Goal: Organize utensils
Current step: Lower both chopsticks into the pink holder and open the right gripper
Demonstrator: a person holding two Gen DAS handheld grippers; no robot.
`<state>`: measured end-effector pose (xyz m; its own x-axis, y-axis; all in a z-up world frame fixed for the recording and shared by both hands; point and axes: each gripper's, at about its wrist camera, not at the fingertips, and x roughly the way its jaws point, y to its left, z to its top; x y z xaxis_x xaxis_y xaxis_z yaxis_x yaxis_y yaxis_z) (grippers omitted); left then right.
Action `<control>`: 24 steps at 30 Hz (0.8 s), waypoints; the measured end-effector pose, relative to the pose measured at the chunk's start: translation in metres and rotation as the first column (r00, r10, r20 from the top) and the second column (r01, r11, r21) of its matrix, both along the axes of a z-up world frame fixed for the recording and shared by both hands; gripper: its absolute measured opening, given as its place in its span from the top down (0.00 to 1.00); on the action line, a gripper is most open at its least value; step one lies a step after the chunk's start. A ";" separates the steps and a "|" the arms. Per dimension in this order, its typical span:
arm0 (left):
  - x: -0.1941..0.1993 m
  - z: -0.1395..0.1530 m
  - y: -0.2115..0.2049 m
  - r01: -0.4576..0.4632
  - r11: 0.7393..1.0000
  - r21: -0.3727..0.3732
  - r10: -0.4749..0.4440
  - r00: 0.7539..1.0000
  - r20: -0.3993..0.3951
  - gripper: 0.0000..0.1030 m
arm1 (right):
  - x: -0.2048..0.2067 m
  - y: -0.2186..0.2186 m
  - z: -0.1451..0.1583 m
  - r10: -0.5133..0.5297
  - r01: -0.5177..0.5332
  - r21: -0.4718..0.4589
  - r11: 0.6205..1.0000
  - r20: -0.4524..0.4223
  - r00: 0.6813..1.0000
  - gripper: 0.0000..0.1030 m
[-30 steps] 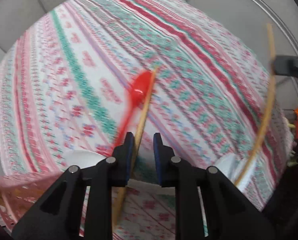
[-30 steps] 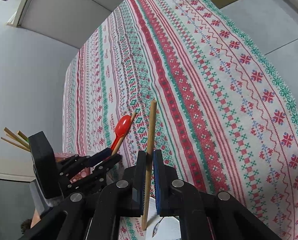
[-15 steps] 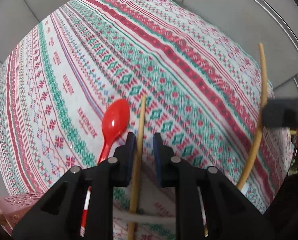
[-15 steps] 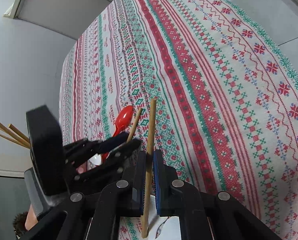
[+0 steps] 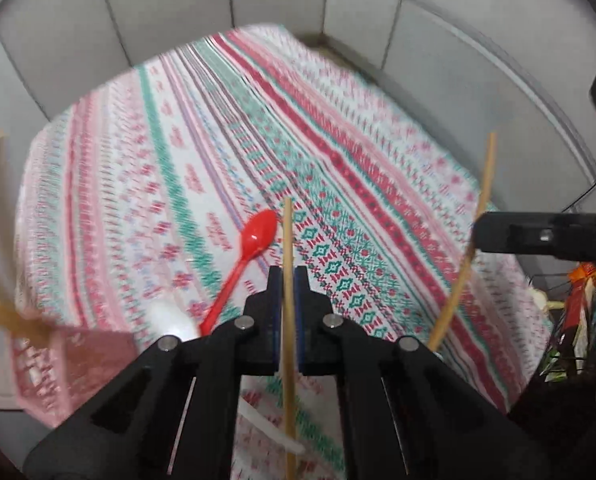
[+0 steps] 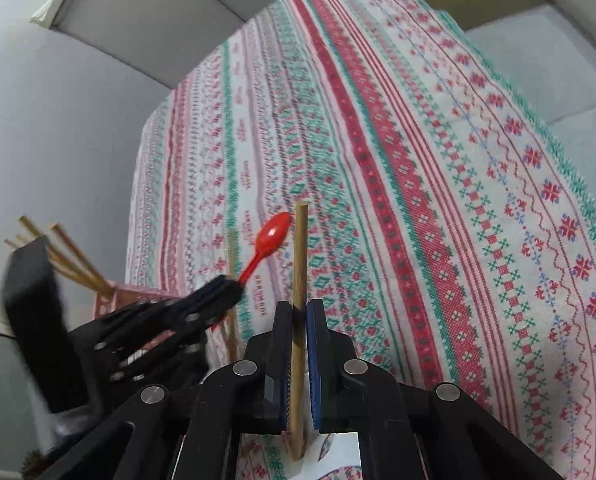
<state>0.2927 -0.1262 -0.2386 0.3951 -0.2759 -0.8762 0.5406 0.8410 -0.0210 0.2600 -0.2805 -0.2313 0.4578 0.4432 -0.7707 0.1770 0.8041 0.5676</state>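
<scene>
Left gripper [image 5: 286, 280] is clamped on a wooden chopstick [image 5: 287, 248] that runs upright between its pads, tip poking out above the fingertips and the shaft passing down below them. A red plastic spoon [image 5: 254, 248] sits just left of that chopstick, bowl level with the chopstick tip, handle slanting down-left behind the left finger; whether the pads also pinch it, cannot tell. Right gripper [image 6: 297, 316] is closed tight on a second wooden chopstick [image 6: 300, 256], also upright between the pads, top end clear above the fingertips, bottom end near a white patterned plate [image 6: 338, 446] under the jaws. From the right wrist view the left gripper shows down-left, blurred, with the red spoon sticking out up-right past its tips. A pink perforated basket [image 6: 130, 298] with more chopsticks [image 6: 70, 256] leaning out of it lies further left, behind the left gripper. All over a striped red, green and white patterned tablecloth [image 6: 438, 200]; small red printed lettering repeats in the cloth bands, too blurred to read. Grey wall panels [image 5: 178, 8] beyond the table edge. Clutter with an orange package [image 5: 582, 280] far right of the left gripper; nothing readable on it.
</scene>
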 end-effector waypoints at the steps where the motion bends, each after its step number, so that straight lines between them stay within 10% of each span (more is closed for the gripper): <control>1: -0.005 0.011 0.007 -0.013 1.000 -0.009 0.013 0.999 0.030 0.94 | -0.002 0.003 0.005 0.003 -0.003 -0.009 1.000 0.014 1.000 0.95; 24: -0.081 0.167 0.119 -0.031 0.942 -0.333 0.181 0.884 0.431 0.94 | -0.031 0.047 0.130 0.006 0.012 -0.053 0.999 0.343 0.939 0.95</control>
<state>0.2116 -0.0067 -0.0712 0.7664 -0.4349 -0.4726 0.4620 0.8845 -0.0647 0.2293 -0.2332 -0.1008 0.6996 0.4038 -0.5895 -0.0180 0.8347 0.5504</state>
